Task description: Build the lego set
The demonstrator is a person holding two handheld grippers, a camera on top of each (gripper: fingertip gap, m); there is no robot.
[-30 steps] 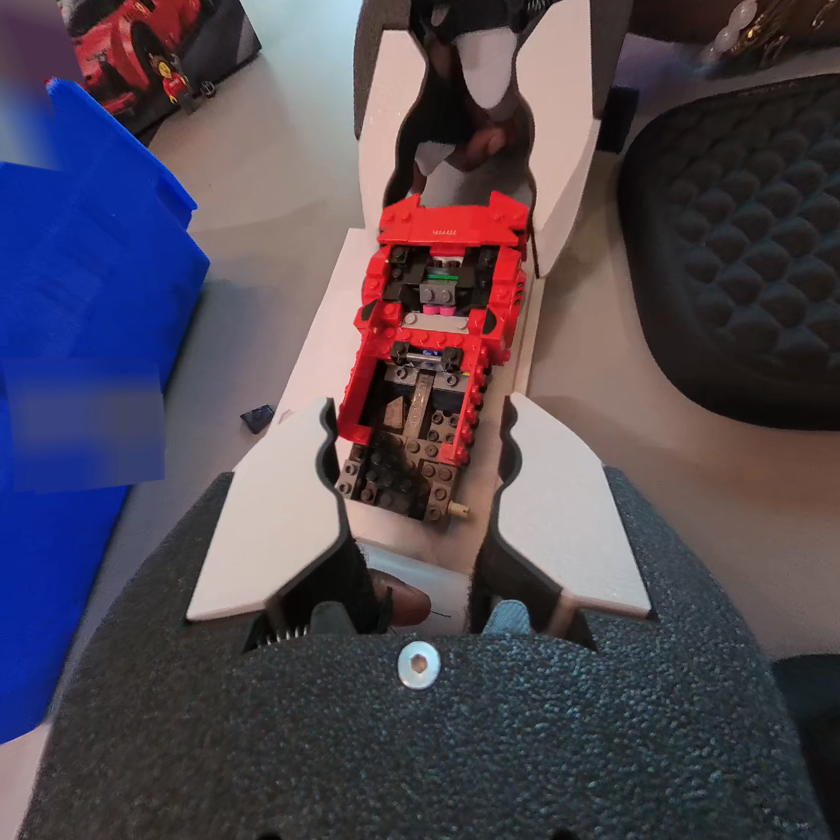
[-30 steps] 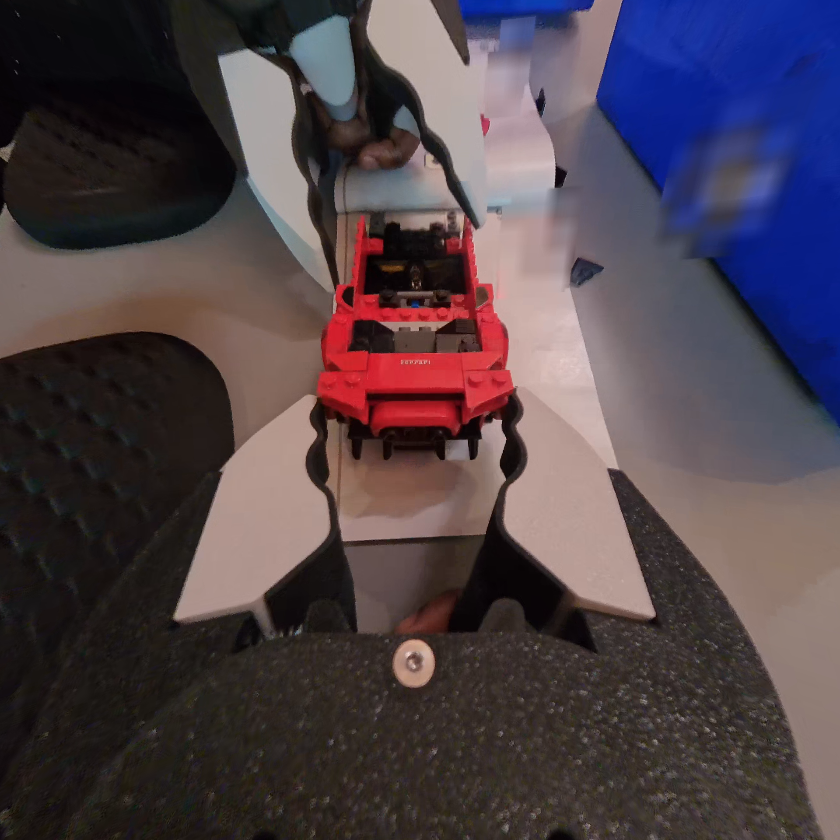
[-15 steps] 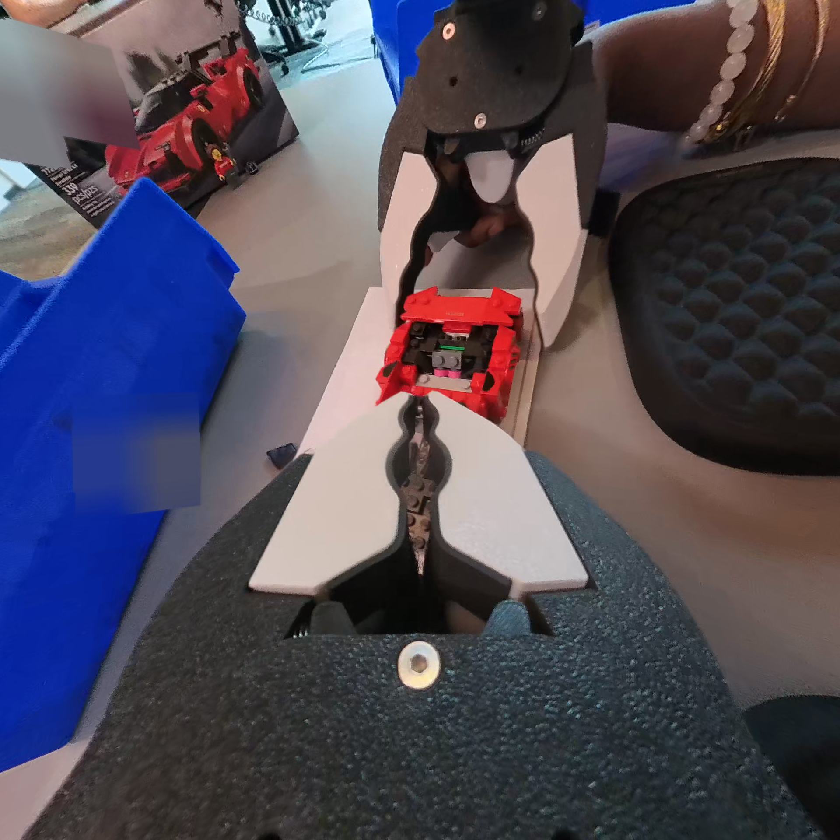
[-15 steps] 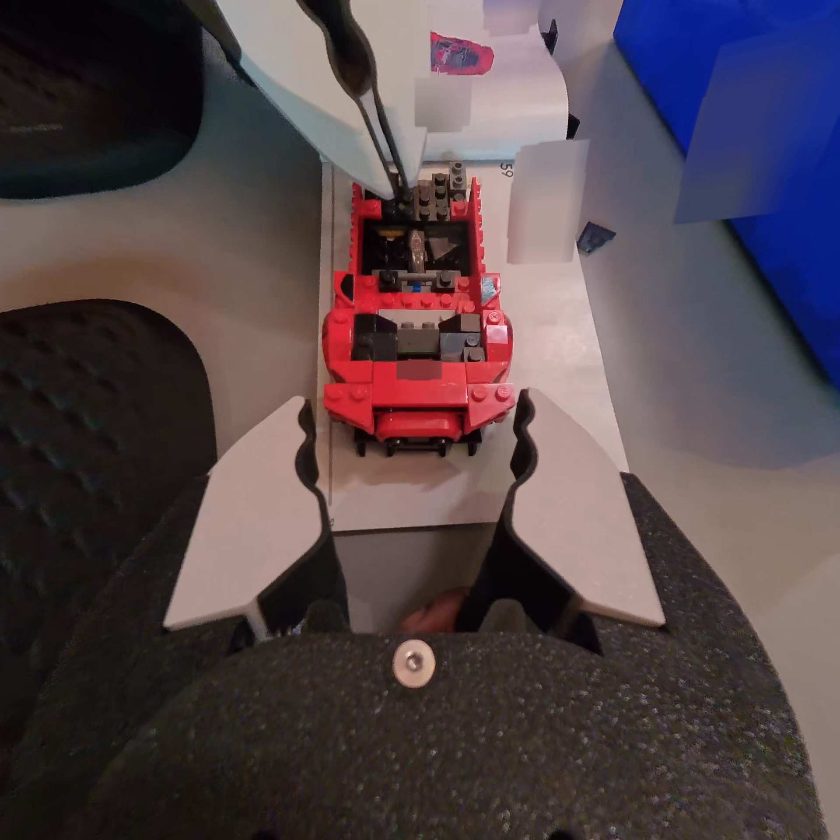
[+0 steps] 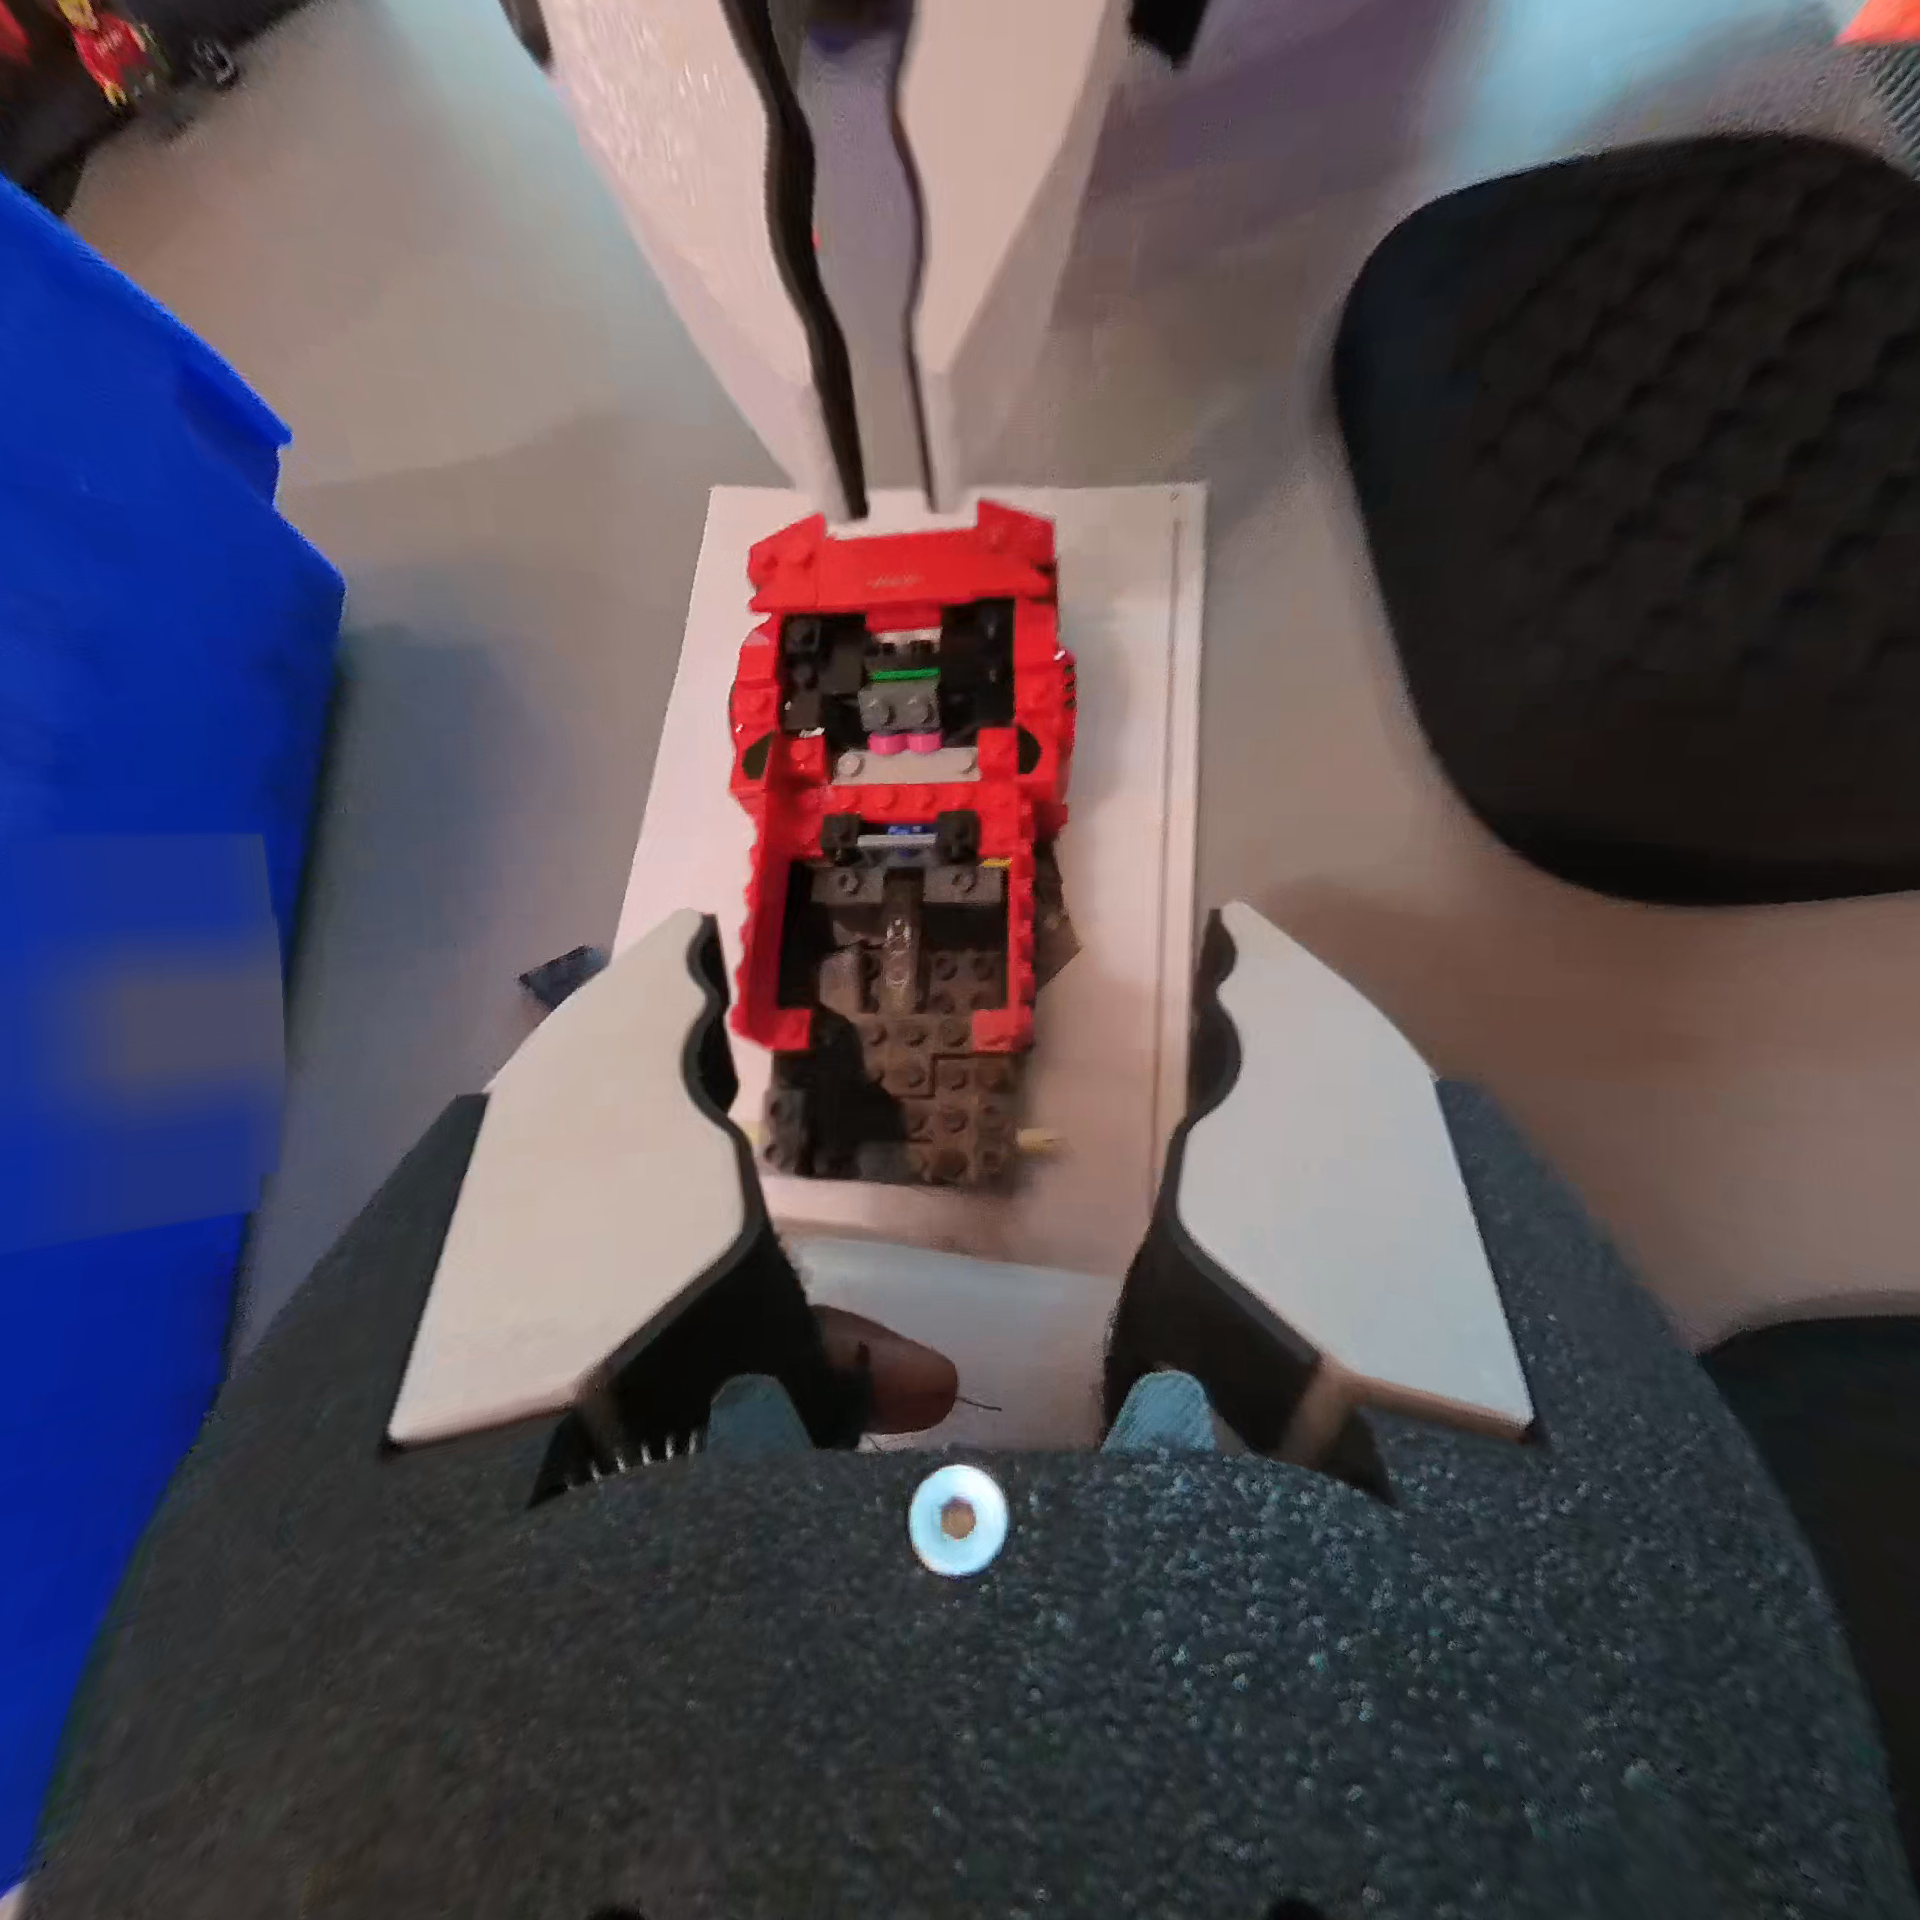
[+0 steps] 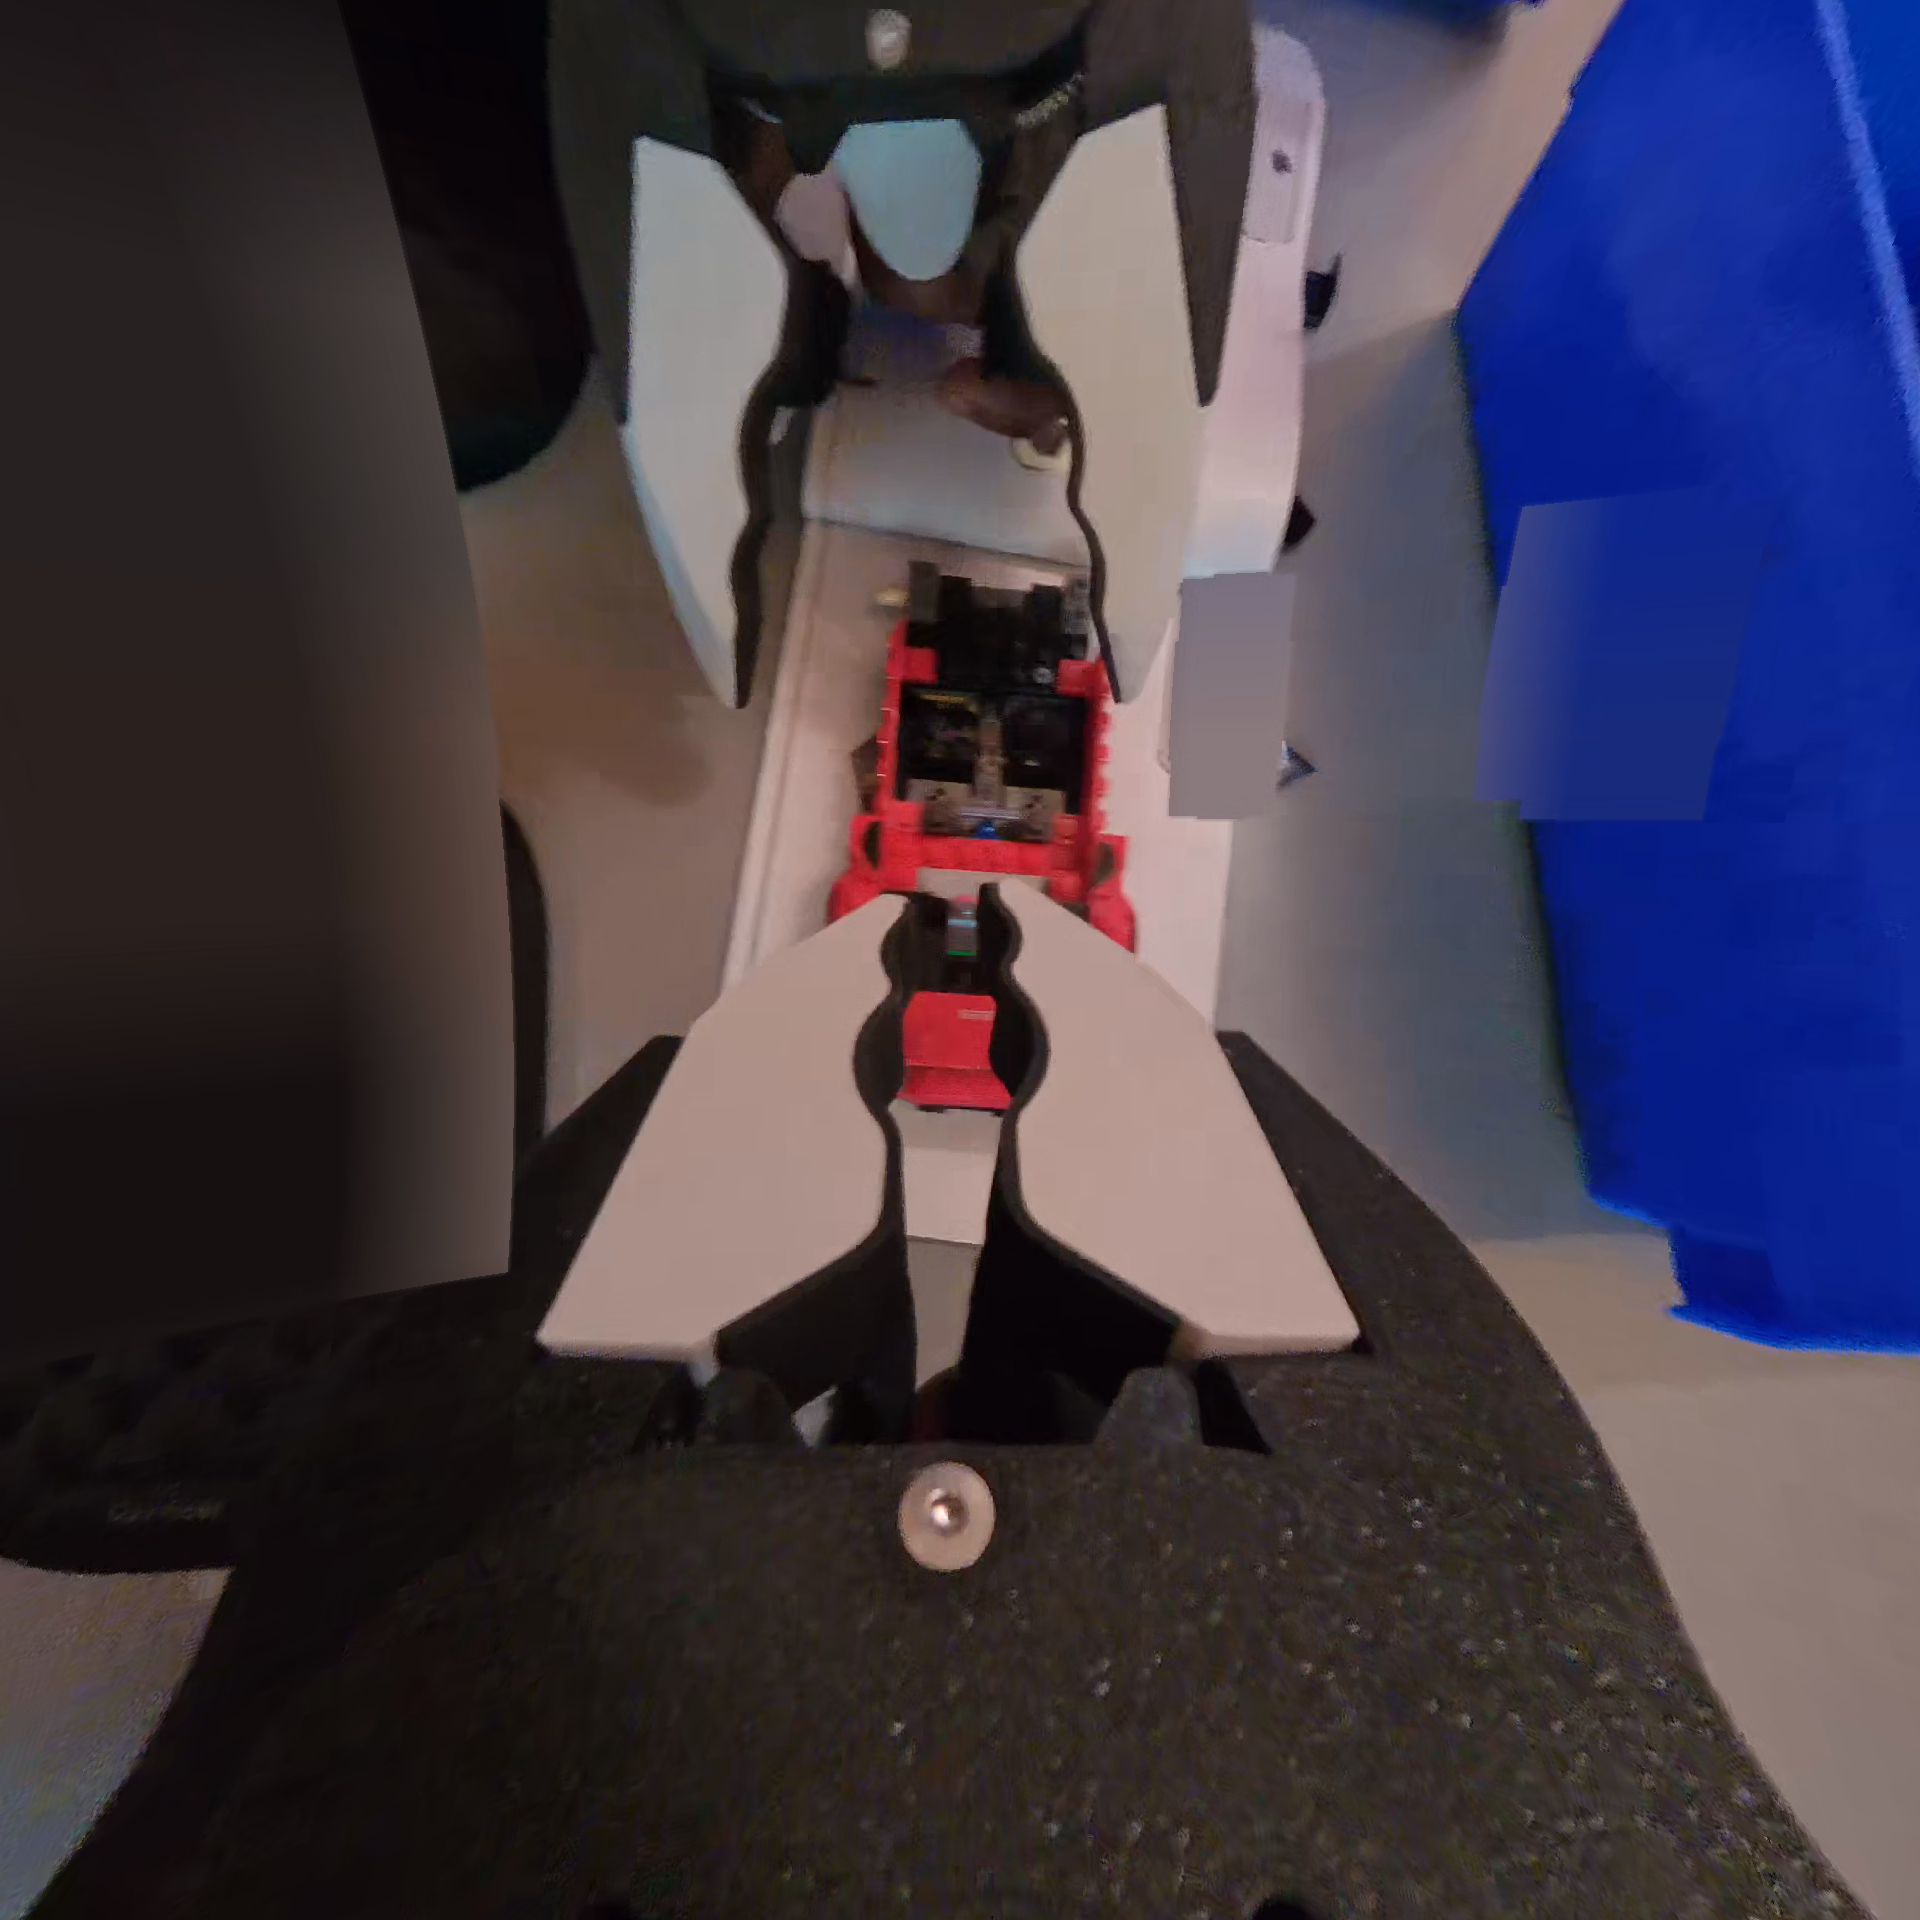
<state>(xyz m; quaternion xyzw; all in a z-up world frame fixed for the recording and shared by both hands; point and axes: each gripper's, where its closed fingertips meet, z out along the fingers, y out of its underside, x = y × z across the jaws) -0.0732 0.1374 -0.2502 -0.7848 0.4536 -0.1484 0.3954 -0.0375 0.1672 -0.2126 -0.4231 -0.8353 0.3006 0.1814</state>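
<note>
A partly built red and black lego car lies on a white sheet on the grey table. My left gripper is open, with a finger on each side of the car's black studded end, apart from it. My right gripper is shut, its tips over the middle of the car and its fingers covering the red end. Whether it pinches a part cannot be told. In the left wrist view the right gripper comes in from the far side. In the right wrist view the left gripper stands open at the far end.
A blue bin stands to the left of the car in the left wrist view and on the right in the right wrist view. A black textured pad lies on the other side. A small dark piece lies beside the sheet. One gripper's finger ends stand about 7 centimeters off the other's.
My left gripper, shut over the car's black end half a second ago, has opened. My right gripper, open then, has shut and moved forward over the car's red end.
</note>
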